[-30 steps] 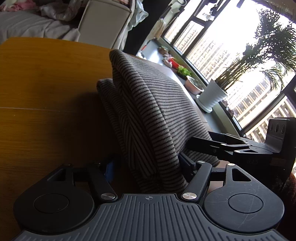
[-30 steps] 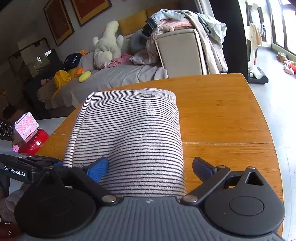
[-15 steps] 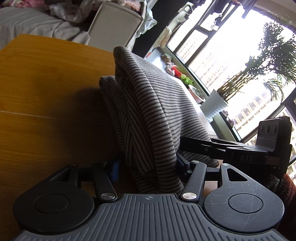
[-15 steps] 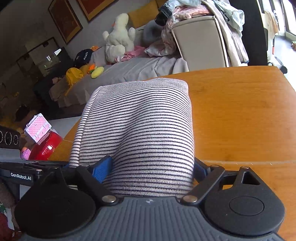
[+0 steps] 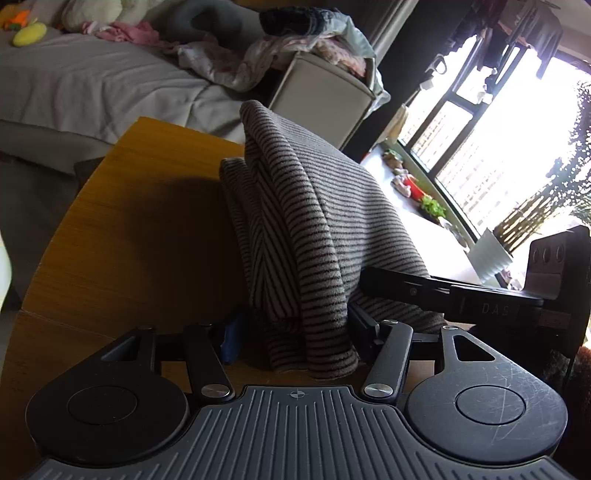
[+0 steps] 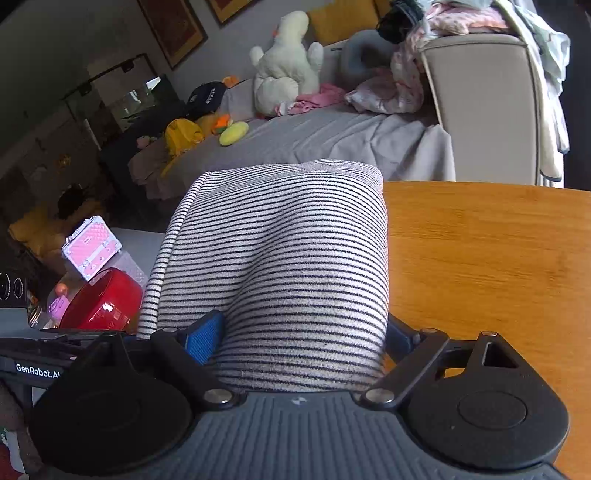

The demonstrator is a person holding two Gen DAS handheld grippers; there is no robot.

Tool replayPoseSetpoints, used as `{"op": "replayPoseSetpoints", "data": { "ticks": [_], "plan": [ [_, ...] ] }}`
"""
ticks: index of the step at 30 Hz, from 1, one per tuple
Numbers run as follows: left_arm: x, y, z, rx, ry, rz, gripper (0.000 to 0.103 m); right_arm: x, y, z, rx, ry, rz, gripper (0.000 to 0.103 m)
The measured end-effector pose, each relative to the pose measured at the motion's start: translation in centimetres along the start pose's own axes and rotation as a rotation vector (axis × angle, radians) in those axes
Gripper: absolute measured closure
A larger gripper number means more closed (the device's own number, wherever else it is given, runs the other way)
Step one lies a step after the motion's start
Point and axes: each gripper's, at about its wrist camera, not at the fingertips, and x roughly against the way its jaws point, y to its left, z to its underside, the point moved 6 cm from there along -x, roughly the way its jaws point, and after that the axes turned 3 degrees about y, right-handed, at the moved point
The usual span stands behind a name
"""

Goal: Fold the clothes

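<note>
A folded striped garment (image 5: 306,229), grey-white with thin dark stripes, is held up off the wooden table (image 5: 140,236). My left gripper (image 5: 295,332) is shut on its near edge, the cloth bunched between the fingers. My right gripper (image 6: 299,343) is shut on the same striped garment (image 6: 288,251), which bulges up and hides most of both fingers. The right gripper also shows in the left wrist view (image 5: 480,299), close on the right side of the garment.
The wooden table (image 6: 487,258) runs to the right. Beyond it stands a grey sofa (image 6: 332,136) with toys and a heap of clothes (image 6: 461,22). A red container (image 6: 103,299) and pink case (image 6: 90,242) lie low left. Windows and a potted plant (image 5: 495,251) stand right.
Both grippers closed tighter on the striped garment and lifted and tilted it. The views swung, so more sofa and room shows beyond the table's far edge.
</note>
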Motion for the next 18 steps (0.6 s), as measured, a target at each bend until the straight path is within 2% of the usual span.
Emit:
{"op": "replayPoseSetpoints", "data": {
  "ticks": [9, 15, 18],
  "plan": [
    [1.0, 0.9, 0.3, -0.004, -0.019, -0.031, 0.043, -2.3, 1.7, -1.3, 0.062, 0.023, -0.037, 0.013],
    [1.9, 1.1, 0.1, 0.011, -0.042, -0.023, 0.044, -0.4, 2.2, -1.3, 0.14, 0.007, 0.026, 0.009],
    [3.6, 0.9, -0.8, 0.015, -0.106, -0.017, 0.043, 1.6, 1.9, -0.9, 0.129, -0.014, 0.037, 0.008]
  ]
}}
